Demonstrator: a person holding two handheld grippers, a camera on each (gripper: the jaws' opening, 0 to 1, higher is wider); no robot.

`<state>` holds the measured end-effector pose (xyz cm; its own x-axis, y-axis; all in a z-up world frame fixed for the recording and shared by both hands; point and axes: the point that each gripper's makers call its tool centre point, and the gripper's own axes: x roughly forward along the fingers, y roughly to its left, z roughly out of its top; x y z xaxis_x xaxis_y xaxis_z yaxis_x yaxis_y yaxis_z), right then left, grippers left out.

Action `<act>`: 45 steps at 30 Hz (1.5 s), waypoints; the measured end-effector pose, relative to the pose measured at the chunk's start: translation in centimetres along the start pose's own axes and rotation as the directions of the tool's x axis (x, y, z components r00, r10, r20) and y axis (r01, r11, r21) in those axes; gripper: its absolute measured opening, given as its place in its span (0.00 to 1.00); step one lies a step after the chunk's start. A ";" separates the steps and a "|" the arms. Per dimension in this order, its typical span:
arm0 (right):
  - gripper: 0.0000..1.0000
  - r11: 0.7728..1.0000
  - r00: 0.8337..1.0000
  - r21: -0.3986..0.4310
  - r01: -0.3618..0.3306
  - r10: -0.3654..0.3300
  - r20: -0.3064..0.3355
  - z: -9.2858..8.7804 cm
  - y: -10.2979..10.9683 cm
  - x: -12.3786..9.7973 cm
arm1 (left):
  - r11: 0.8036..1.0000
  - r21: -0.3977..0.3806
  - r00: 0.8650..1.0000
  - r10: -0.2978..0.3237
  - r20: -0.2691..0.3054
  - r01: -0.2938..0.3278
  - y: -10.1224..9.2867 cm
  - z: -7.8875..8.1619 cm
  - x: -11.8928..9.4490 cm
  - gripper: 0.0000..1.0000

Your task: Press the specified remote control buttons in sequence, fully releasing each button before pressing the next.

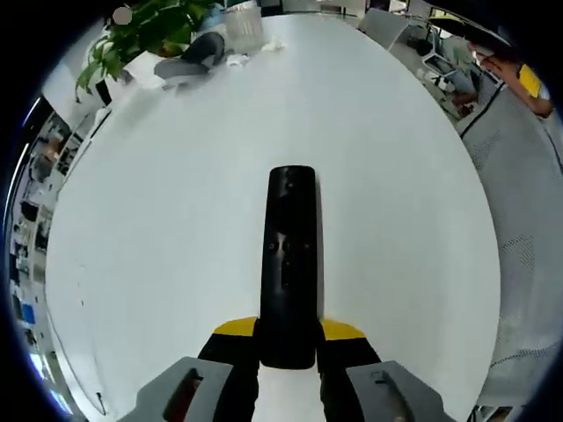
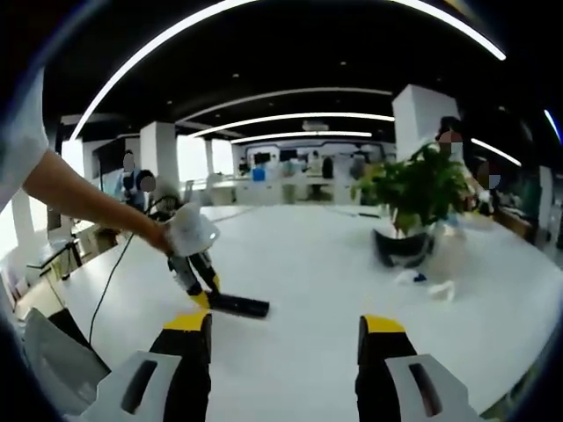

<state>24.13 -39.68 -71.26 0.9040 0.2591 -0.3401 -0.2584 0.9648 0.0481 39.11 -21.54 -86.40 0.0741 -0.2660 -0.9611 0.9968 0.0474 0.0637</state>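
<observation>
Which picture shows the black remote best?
The left gripper view: the remote lies lengthwise, close up, buttons visible, held in the left claw. In the right gripper view it is small, far off and seen side-on.

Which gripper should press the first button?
Right. The left gripper is shut on the remote, steadying it on the white table. The right gripper is open and empty.
</observation>
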 end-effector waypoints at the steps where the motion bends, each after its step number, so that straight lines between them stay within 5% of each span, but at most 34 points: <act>1: 0.65 1.000 1.000 0.000 0.000 0.000 -0.001 0.0 0.0 0.0 | 1.000 0.000 1.000 0.002 -0.001 -0.002 0.2 -0.1 0.0 0.24; 34: 0.61 0.999 0.999 -0.023 0.039 -0.040 -0.034 -0.7 -0.2 0.3 | 0.998 -0.001 0.998 0.057 -0.032 -0.057 7.0 -1.4 0.0 0.24; 45: 0.61 0.999 0.998 -0.028 0.042 -0.043 -0.040 -0.8 -0.2 0.3 | 0.999 -0.012 0.999 0.046 -0.023 -0.046 7.3 -1.4 0.0 0.24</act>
<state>24.19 -39.83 -72.11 0.9000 0.2152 -0.3790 -0.2295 0.9733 0.0076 46.33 -19.86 -86.35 0.1190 -0.2411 -0.9632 0.9919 0.0712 0.1048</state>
